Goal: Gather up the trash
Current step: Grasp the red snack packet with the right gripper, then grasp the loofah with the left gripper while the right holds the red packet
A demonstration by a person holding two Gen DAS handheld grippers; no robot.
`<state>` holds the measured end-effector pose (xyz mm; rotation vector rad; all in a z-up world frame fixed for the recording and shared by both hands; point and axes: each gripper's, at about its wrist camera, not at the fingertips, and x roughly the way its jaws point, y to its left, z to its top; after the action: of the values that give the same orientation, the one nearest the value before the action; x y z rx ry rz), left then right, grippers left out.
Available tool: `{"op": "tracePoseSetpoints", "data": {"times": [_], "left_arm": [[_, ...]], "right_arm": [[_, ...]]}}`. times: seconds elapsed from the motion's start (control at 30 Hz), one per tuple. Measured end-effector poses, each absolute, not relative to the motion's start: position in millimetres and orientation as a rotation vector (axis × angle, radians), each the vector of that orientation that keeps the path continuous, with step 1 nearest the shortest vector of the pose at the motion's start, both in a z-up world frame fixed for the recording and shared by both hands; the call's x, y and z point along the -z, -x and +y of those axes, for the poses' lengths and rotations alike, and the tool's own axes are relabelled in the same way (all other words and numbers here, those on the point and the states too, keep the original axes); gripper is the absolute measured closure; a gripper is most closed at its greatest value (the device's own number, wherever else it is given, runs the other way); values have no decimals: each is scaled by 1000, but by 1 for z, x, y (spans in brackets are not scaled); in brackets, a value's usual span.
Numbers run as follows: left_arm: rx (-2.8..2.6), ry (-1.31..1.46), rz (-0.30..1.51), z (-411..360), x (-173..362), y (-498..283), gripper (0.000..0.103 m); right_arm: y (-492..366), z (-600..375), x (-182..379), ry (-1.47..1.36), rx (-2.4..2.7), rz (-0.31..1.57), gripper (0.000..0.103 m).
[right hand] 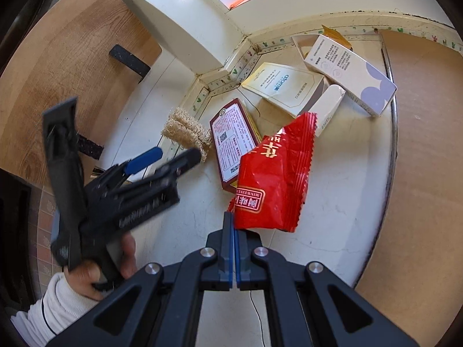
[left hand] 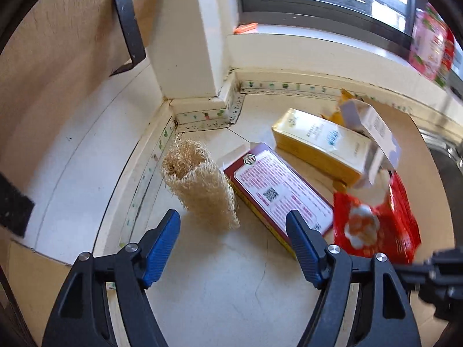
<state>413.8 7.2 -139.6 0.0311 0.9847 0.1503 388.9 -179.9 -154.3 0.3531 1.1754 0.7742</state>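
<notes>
My right gripper [right hand: 231, 219] is shut on the lower corner of a red snack wrapper [right hand: 275, 179], which stands up from the jaws above the white counter [right hand: 332, 202]. That wrapper [left hand: 376, 219] shows blurred at the right of the left wrist view. My left gripper [left hand: 234, 231] is open with nothing between its blue pads [left hand: 165, 245]; it hovers just short of a tan loofah [left hand: 199, 185] and a maroon box [left hand: 277, 193]. Seen from the right wrist, the left gripper [right hand: 170, 156] is held by a hand [right hand: 127, 254] to the left of the wrapper.
A gold box [left hand: 318, 144], a white and lilac carton [right hand: 347, 69], a small white box [right hand: 330, 107] and an orange packet [right hand: 335, 36] lie near the tiled corner. A brown board [right hand: 419, 144] covers the right. A black bracket [left hand: 127, 26] sticks out of the wood panel.
</notes>
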Motion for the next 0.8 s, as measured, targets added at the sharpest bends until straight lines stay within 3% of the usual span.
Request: {"op": "tracePoseSetpoints", "data": {"times": [0.37,0.5,0.8], "left_arm": [[-231,109,1035,30,164,-461,30],[-230,121,1039,30,169,-468,67],[-245,41,948,14,150,-446,78]], "right_arm": [[-381,-196,155,-328,-796,1177,103],[-380,-199,154,-317,-803,1169,103],[-372,-201,147,-307,-804,1149,103]]}}
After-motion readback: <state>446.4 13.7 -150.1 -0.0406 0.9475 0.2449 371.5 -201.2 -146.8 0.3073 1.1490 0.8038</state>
